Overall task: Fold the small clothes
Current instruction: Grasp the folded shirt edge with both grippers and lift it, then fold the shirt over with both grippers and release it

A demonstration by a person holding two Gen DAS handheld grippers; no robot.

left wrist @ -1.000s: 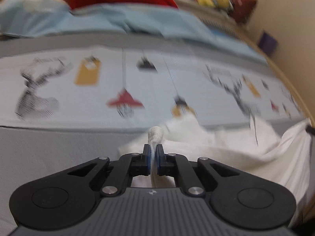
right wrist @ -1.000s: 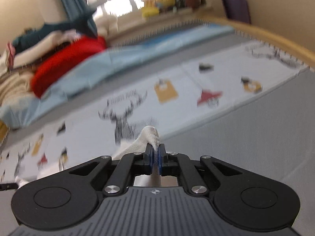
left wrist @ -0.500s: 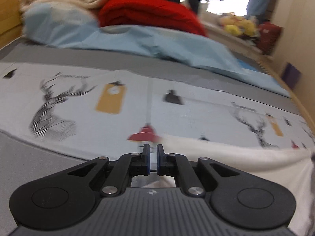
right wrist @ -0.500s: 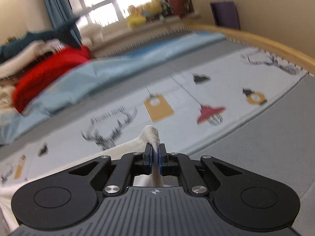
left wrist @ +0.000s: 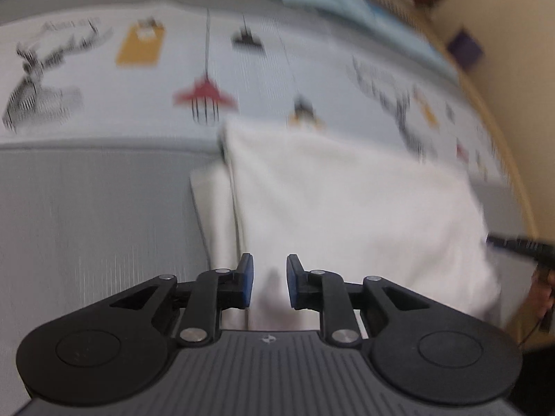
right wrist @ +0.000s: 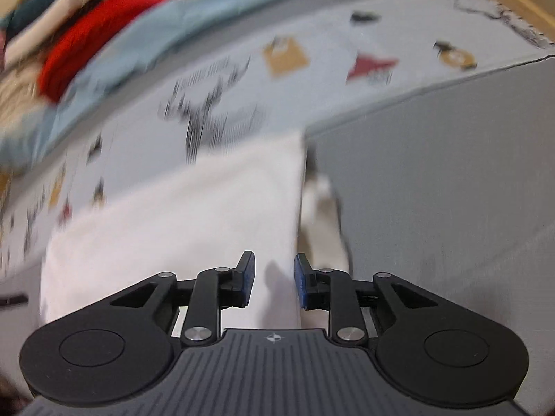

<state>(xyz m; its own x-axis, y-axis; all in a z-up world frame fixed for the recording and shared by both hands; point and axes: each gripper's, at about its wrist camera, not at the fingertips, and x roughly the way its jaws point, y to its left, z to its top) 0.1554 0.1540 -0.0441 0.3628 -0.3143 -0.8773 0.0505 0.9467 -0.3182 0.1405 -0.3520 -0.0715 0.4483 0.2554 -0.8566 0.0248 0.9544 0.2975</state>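
The left gripper (left wrist: 269, 279) sits at the bottom middle of its picture, and its jaws are opening. Its blue pads (left wrist: 247, 280) have a gap between them. The white cloth (left wrist: 347, 208) shows in that gap, but the pads do not press on it. The right gripper (right wrist: 274, 280) sits at the bottom middle of its own picture. Its jaws are opening too, and the white cloth (right wrist: 180, 222) shows between its pads (right wrist: 301, 282) without being pinched.

The cloth lies flat on the bed. In the left picture it fills the middle and the right side. A narrow strip of it sticks out past its left edge. In the right picture it fills the middle and the left side, and a small bit sticks out on its right.

The cloth rests partly on a grey sheet (left wrist: 97, 215) and partly on a pale sheet with deer and lamp drawings (left wrist: 208, 69), higher in both pictures. A red blanket (right wrist: 104, 34) is in the upper left of the right picture. Both pictures are blurry.
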